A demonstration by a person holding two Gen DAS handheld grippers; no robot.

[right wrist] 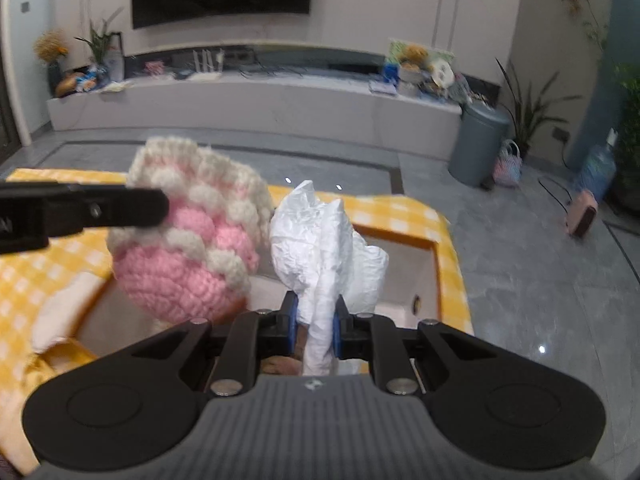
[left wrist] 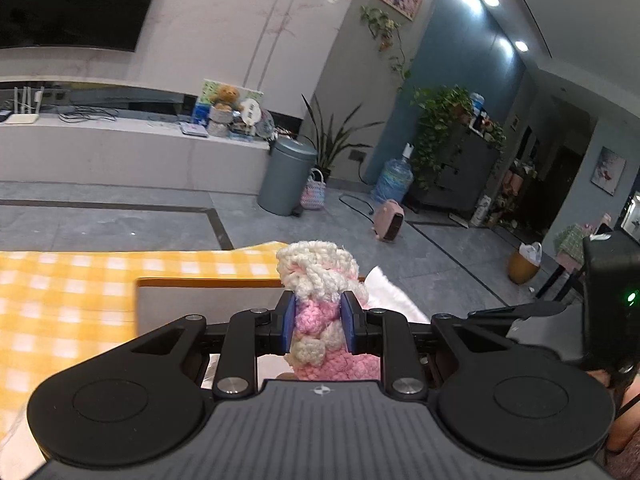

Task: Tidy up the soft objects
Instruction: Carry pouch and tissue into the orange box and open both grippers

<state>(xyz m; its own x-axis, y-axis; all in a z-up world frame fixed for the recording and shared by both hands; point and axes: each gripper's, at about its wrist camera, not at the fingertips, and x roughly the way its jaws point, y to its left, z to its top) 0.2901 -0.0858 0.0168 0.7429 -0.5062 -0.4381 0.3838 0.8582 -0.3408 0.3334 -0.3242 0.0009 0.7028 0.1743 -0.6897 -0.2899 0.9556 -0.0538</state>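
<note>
My left gripper (left wrist: 319, 326) is shut on a pink and cream crocheted piece (left wrist: 320, 276), which stands up between the blue pads. The same crocheted piece (right wrist: 192, 240) shows in the right wrist view, with the left gripper's finger (right wrist: 120, 208) reaching in from the left. My right gripper (right wrist: 315, 328) is shut on a crumpled white cloth (right wrist: 324, 248) that rises above the pads. Both soft things hang over an open box (right wrist: 404, 276) with an orange rim, set in the yellow checked tablecloth (right wrist: 24, 276). The white cloth (left wrist: 392, 296) peeks out to the right of the crocheted piece.
A grey bin (right wrist: 478, 144) and a woven basket (right wrist: 507, 166) stand on the tiled floor beyond the table. A pink heater (right wrist: 582, 214) and a water bottle (left wrist: 394, 180) are at the right. A long white TV shelf (right wrist: 256, 100) runs along the back wall.
</note>
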